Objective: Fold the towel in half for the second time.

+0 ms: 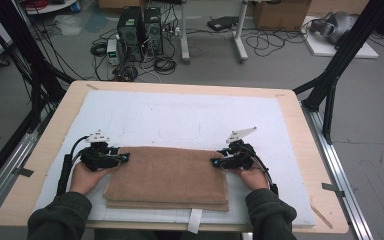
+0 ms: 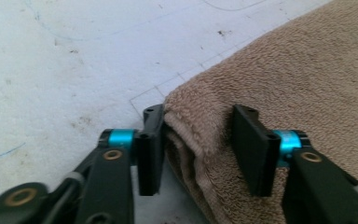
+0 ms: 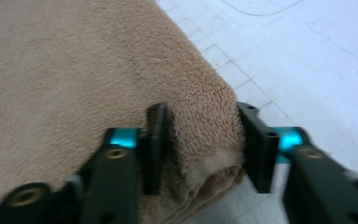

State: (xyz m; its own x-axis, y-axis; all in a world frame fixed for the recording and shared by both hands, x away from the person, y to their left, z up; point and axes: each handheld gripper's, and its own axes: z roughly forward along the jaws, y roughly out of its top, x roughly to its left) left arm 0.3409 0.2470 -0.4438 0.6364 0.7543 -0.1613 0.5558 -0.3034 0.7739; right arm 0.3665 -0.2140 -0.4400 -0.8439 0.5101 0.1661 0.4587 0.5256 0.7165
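We see the brown towel (image 1: pixel 166 176) folded on the near part of the table (image 1: pixel 290 107), its long axis from left to right. Our left gripper (image 1: pixel 124 158) pinches its far left corner, our right gripper (image 1: pixel 214 162) the far right corner. The fingers (image 2: pixel 256 147) hide the lower layers.

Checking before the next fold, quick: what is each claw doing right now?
Left claw: closed on the far left corner of the brown towel.
Right claw: closed on the towel's far right corner.
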